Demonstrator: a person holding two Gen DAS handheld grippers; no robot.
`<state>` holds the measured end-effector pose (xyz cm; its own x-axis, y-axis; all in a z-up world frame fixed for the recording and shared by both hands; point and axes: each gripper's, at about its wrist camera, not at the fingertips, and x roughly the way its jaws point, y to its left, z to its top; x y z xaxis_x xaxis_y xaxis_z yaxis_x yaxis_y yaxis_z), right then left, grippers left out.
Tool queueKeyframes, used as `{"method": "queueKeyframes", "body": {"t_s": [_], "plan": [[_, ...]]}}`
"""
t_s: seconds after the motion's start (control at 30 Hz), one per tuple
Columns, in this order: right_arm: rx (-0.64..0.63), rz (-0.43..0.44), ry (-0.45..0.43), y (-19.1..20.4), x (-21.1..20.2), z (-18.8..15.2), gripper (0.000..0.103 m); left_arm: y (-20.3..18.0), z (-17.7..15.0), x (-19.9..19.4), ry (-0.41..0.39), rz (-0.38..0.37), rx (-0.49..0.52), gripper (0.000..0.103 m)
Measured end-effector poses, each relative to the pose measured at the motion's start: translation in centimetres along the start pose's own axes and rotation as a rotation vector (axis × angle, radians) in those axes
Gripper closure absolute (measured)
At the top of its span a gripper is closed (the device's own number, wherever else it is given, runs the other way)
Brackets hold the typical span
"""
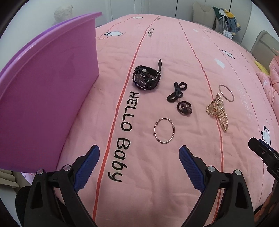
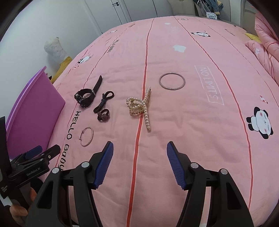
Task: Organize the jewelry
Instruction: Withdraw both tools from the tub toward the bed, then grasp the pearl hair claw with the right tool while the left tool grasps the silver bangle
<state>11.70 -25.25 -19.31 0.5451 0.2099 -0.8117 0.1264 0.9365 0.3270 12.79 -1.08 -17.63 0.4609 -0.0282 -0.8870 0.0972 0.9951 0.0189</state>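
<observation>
On the pink bedsheet lie a black watch (image 1: pixel 146 76) (image 2: pixel 85 96), a black knotted hair tie (image 1: pixel 177 91) (image 2: pixel 103 102), a brown hair tie (image 1: pixel 184 108) (image 2: pixel 103 115), a thin rose-gold bangle (image 1: pixel 164 131) (image 2: pixel 86 134), a pearl hair claw (image 1: pixel 218 110) (image 2: pixel 141 108) and a silver bangle (image 1: pixel 226 93) (image 2: pixel 172 81). A purple bin (image 1: pixel 43 97) (image 2: pixel 33 115) stands at the left. My left gripper (image 1: pixel 139 153) (image 2: pixel 41 151) is open and empty, just short of the rose-gold bangle. My right gripper (image 2: pixel 140 148) (image 1: pixel 258 148) is open and empty, short of the pearl claw.
A folded pink quilt (image 2: pixel 266 47) lies at the bed's right edge. White cupboards (image 2: pixel 108 14) and a chair with clothes (image 1: pixel 225 21) stand behind the bed. A white plush (image 2: pixel 54 48) sits by the bed's left side.
</observation>
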Motion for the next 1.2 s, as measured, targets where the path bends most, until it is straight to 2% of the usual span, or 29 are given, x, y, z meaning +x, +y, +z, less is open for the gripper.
{"method": "queueKeyframes", "body": {"t_s": [0.47,0.8,1.2], "plan": [[-0.036,-0.026,0.035,-0.8,7.3,3.4,0.042,-2.5,0.6,6.9,0.069,0.001,0.032,0.012],[-0.082,-0.038,0.056,0.0,11.1,4.6,0.042,-3.2,1.0,9.2,0.053,0.018,0.044,0.011],[-0.139,-0.091,0.028,0.9,13.5,5.8,0.042,-3.4,1.6,10.7,0.010,0.011,0.031,0.006]]}}
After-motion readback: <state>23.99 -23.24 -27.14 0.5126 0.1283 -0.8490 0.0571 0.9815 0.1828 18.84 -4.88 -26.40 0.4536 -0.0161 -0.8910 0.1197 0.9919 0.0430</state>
